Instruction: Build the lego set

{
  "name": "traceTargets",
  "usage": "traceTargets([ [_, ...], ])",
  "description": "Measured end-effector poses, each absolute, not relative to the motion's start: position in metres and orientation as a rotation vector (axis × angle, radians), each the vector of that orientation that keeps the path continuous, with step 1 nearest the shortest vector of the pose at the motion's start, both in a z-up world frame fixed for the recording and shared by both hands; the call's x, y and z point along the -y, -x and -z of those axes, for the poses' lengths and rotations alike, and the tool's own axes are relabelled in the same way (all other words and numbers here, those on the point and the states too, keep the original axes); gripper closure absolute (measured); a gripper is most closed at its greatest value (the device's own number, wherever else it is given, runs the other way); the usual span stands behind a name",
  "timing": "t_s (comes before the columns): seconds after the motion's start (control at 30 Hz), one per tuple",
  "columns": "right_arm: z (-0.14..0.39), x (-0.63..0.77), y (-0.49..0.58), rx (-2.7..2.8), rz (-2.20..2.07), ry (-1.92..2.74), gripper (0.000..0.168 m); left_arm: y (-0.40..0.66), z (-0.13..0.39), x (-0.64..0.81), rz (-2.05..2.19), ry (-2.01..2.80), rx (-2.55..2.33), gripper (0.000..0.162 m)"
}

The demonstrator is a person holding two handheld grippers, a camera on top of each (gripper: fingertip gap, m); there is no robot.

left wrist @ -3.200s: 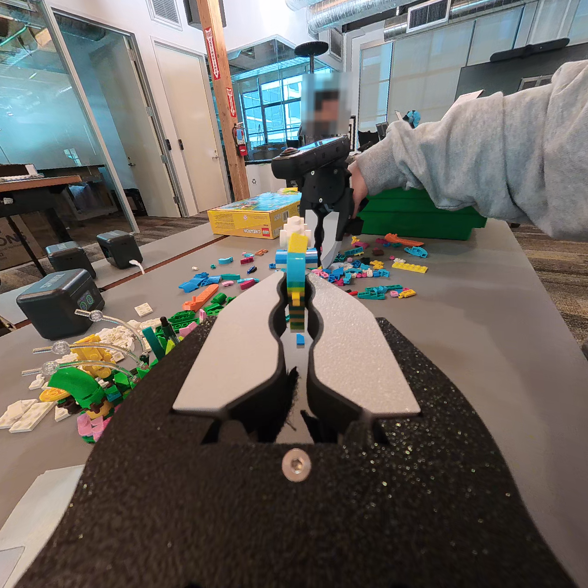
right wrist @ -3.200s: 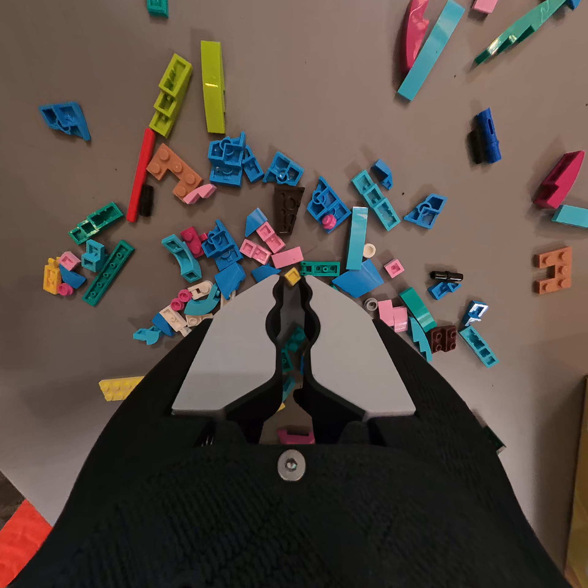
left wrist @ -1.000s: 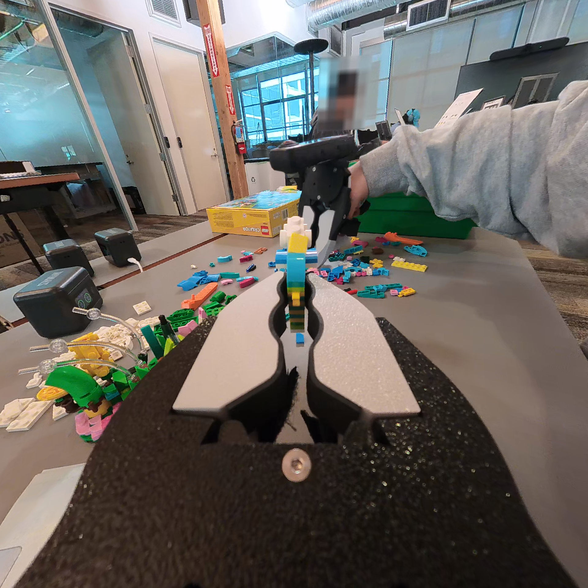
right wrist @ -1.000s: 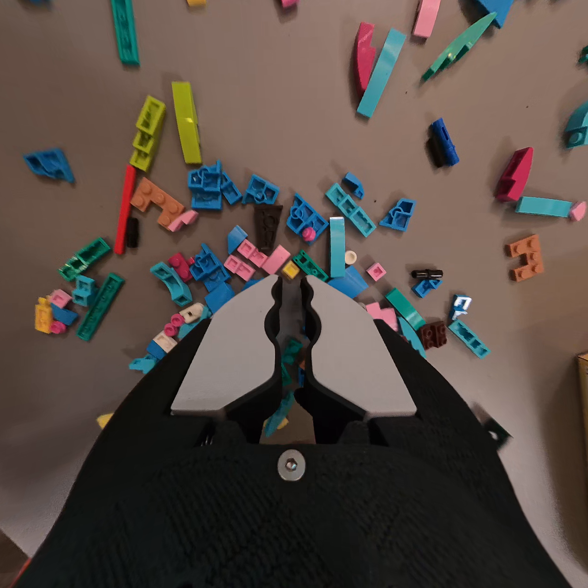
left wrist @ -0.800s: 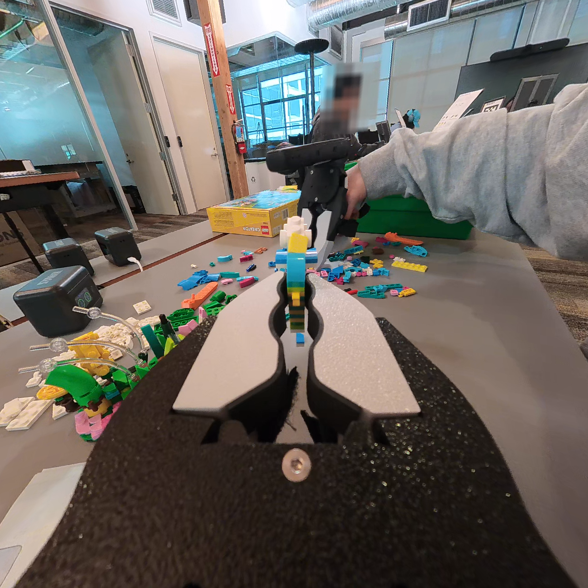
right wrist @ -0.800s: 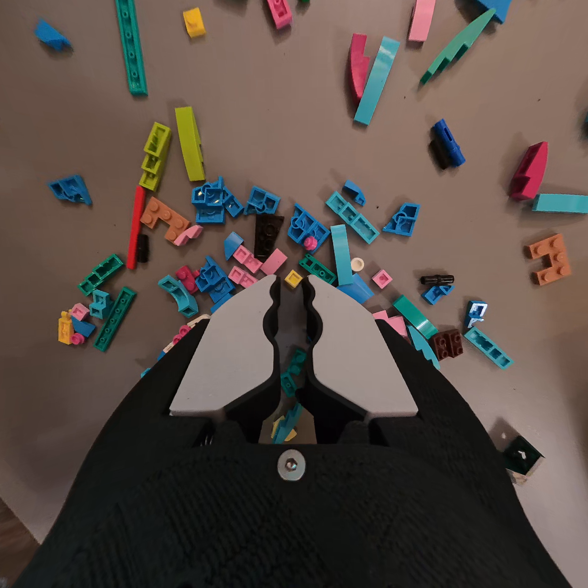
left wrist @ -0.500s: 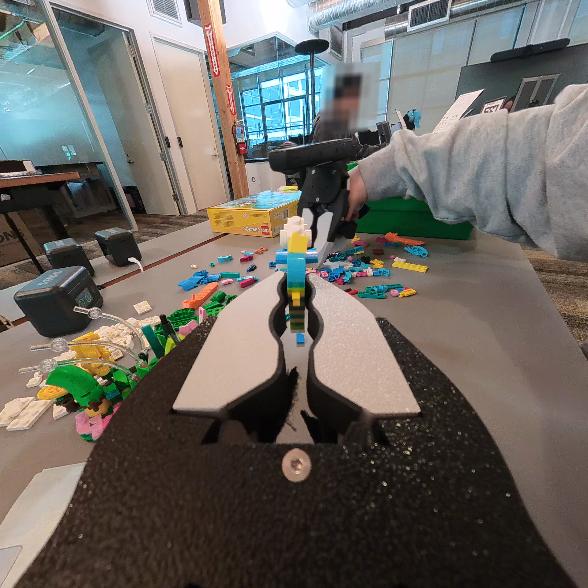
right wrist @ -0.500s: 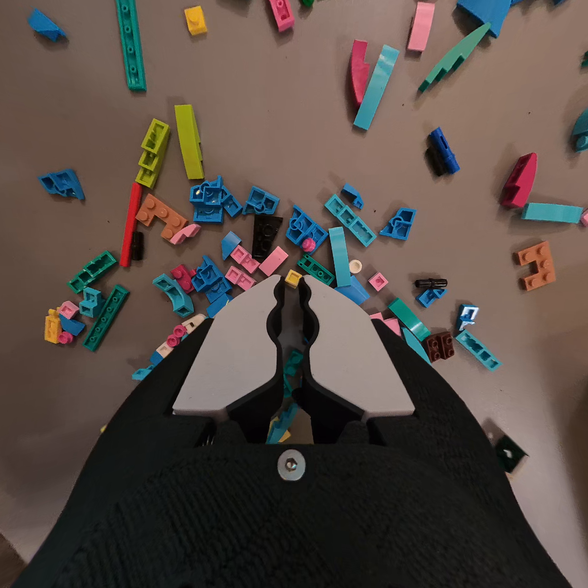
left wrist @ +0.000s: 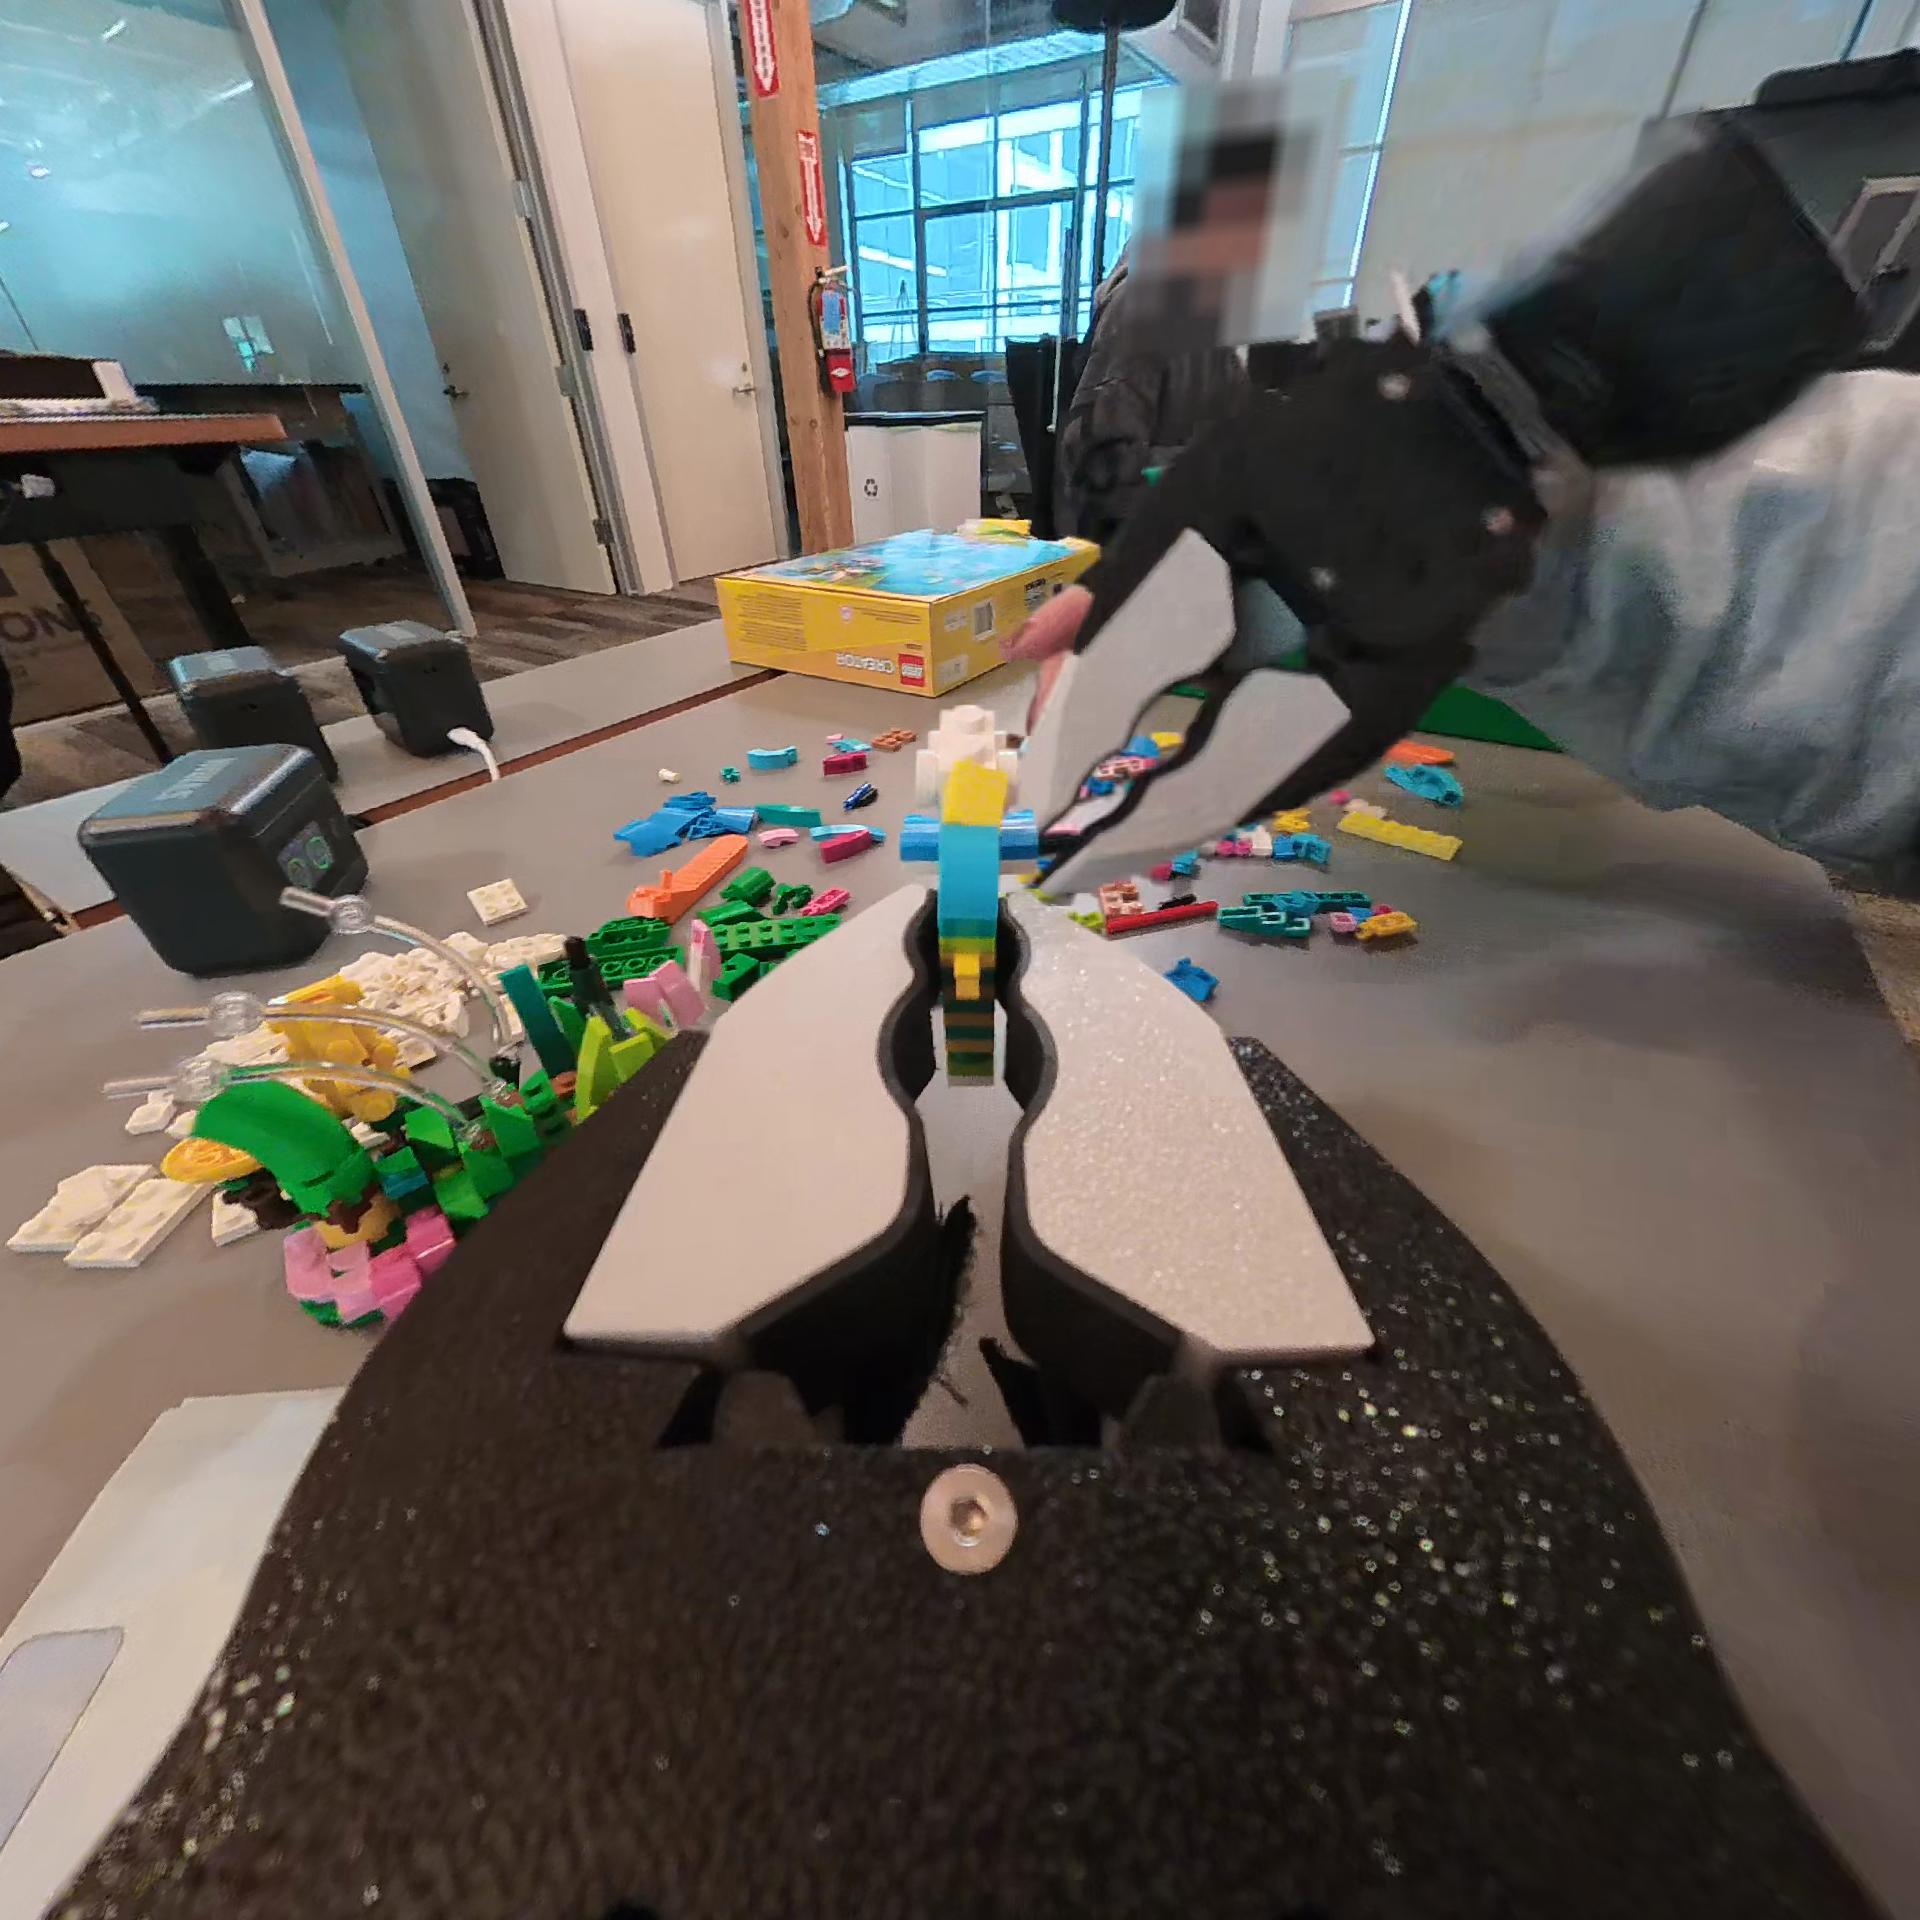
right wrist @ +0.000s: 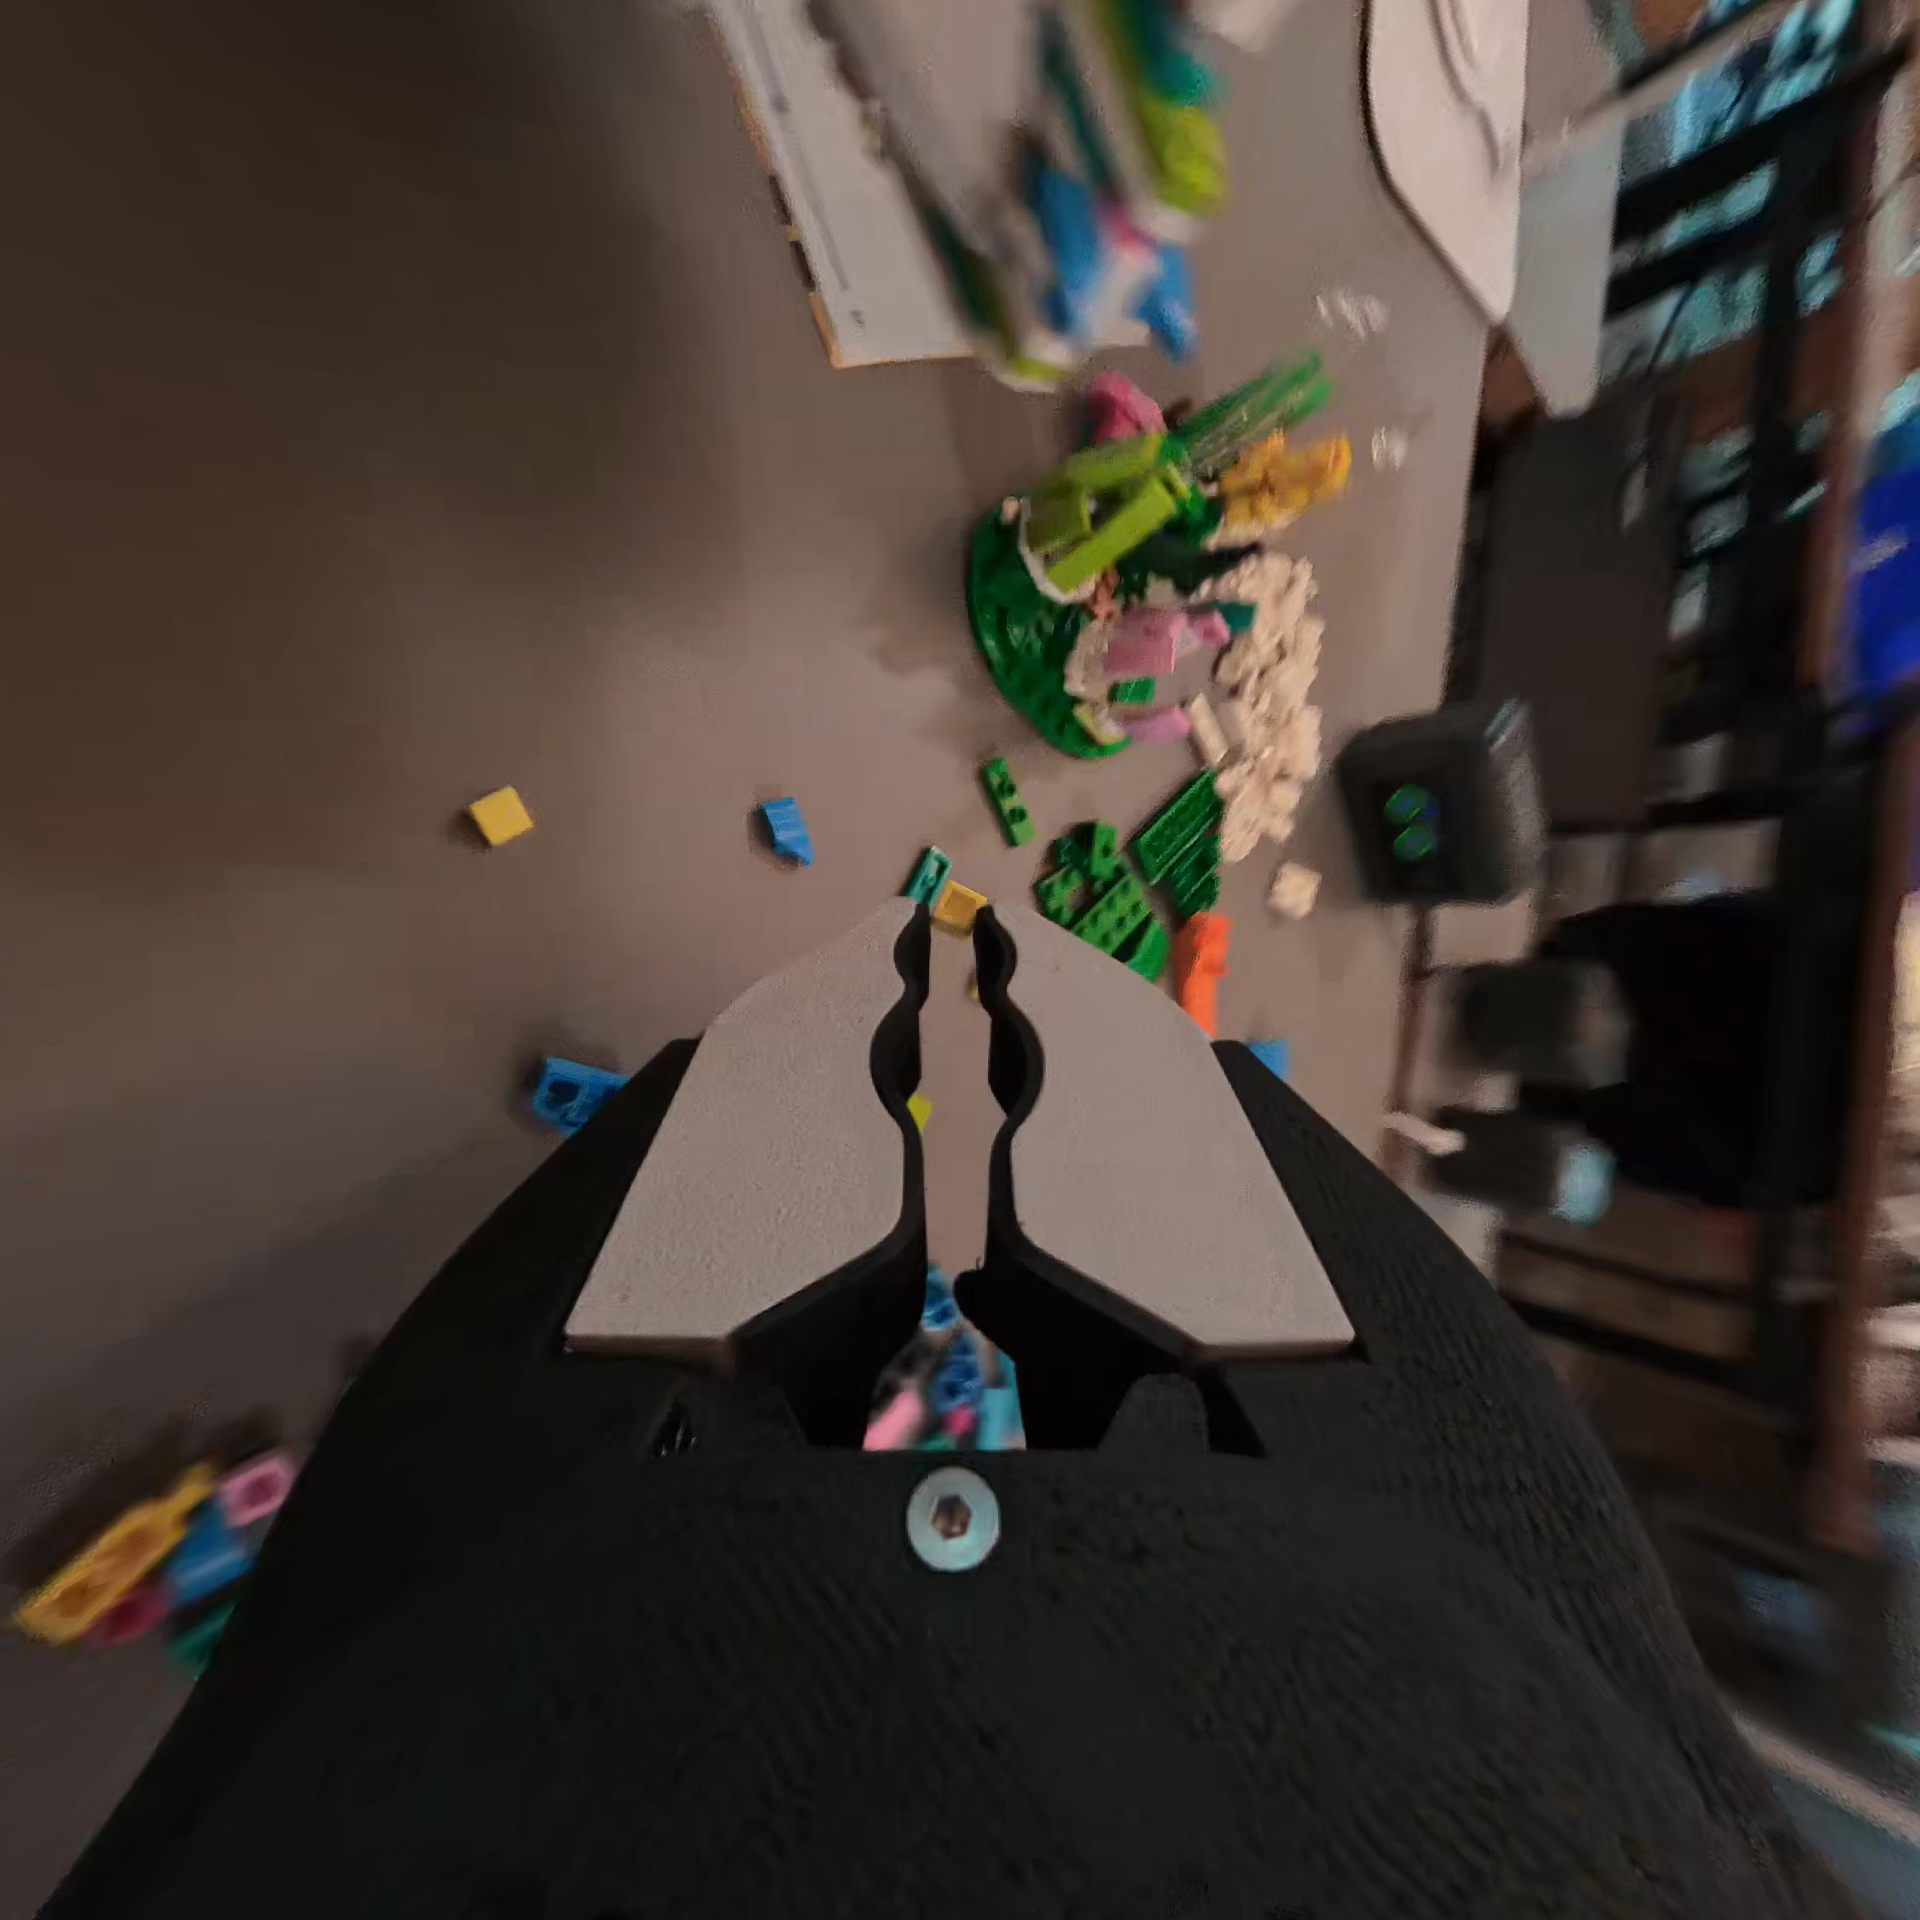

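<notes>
An office desk (left wrist: 1558, 1091) is strewn with loose bricks (left wrist: 1288, 914) beside a yellow box (left wrist: 894, 613) and a half-built green garden model (left wrist: 343, 1153). The left gripper (left wrist: 966, 914) has its fingers clamped on a slim striped stack (left wrist: 968, 935), held upright. The right gripper (right wrist: 948, 914) pinches a small yellow piece (right wrist: 956, 906) at its tips, so much building appears left.

An open-plan office. Glass-walled meeting rooms (left wrist: 156, 260) line the left side, with pale doors (left wrist: 655, 281) beside them. A wooden post (left wrist: 790, 270) carries a red fire extinguisher (left wrist: 834, 335). Large windows (left wrist: 977, 208) fill the far wall. A grey work table (left wrist: 1507, 1122) sits in front, with a wooden desk (left wrist: 125, 431) off to the left over carpeted floor.
</notes>
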State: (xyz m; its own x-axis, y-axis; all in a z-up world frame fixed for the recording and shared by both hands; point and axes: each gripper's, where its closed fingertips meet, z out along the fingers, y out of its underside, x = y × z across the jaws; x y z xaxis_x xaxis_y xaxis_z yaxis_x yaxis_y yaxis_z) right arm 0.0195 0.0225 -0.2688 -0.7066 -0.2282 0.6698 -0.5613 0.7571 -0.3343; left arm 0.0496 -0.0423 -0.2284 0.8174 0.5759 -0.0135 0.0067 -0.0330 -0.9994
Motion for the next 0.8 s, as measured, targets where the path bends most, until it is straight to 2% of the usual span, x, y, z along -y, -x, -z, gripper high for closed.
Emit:
traceTargets([
  [0.2,0.289,-0.005,-0.033,1.901,-0.263,-1.198,0.161,-0.044,0.23,0.048,-0.493,1.548,0.527,0.154],
  [0.43,0.314,-0.009,-0.048,1.827,-0.068,-1.523,0.161,-0.043,0.231,0.049,-0.495,1.546,0.535,0.154],
  [0.6,0.318,-0.006,-0.06,1.937,-0.211,-1.51,0.16,-0.044,0.23,0.049,-0.487,1.54,0.531,0.154],
  [0.8,0.301,-0.006,-0.057,2.221,-0.542,-1.174,0.153,-0.046,0.23,0.047,-0.475,1.538,0.521,0.154],
])
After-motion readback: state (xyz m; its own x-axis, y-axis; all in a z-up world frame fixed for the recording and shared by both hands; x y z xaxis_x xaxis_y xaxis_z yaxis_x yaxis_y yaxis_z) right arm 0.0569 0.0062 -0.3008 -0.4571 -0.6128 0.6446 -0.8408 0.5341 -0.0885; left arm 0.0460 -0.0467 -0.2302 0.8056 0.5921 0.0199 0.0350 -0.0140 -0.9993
